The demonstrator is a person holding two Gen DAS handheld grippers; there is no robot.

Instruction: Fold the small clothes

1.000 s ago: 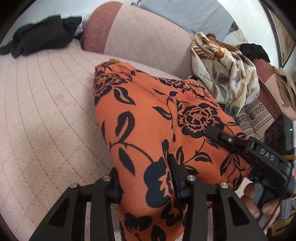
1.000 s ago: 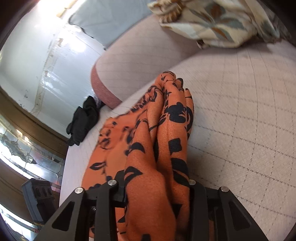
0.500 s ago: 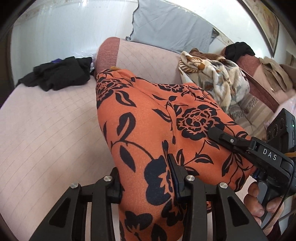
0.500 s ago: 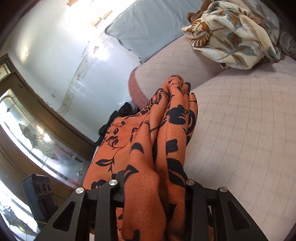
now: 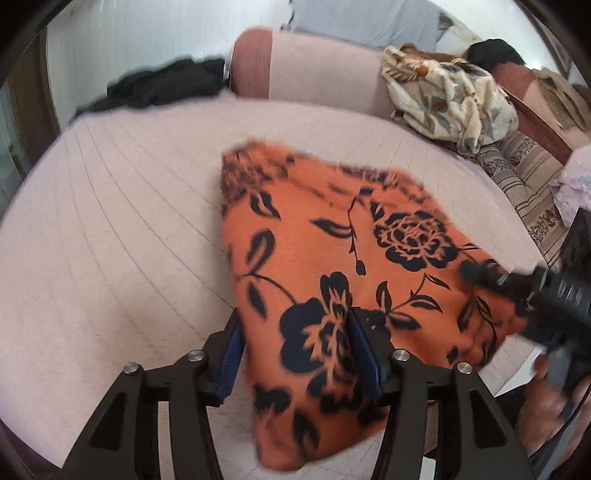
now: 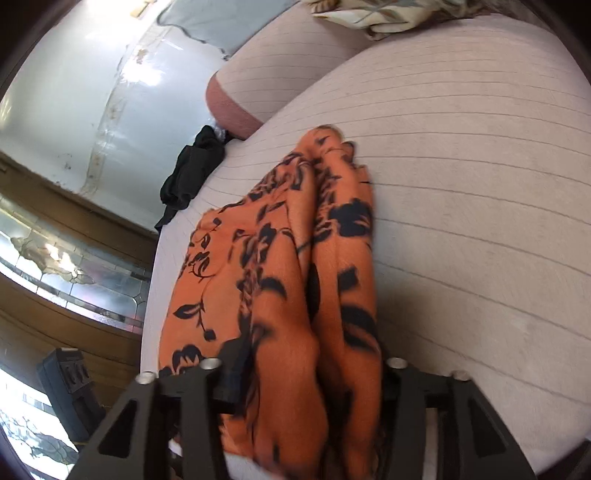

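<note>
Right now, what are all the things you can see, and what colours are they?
Flowery cloth: one, orange with black flowers, lying on the sofa seat between both tongs.
Sofa: one, pale pink, under the cloth.
Dark clothes: one heap, black, far left corner of the seat.
Leafy blanket: one, cream, bundled at the sofa back.
Pillow: one, grey-blue, against the wall.
Left tongs: black, just been opening, cloth between them.
Right tongs: black, just been opening, cloth between them.

Floral garment (image 5: 343,258) flat on cushion (image 5: 110,240); dark clothes (image 5: 162,86) behind-left, patterned blanket (image 5: 450,99) behind-right.
</note>
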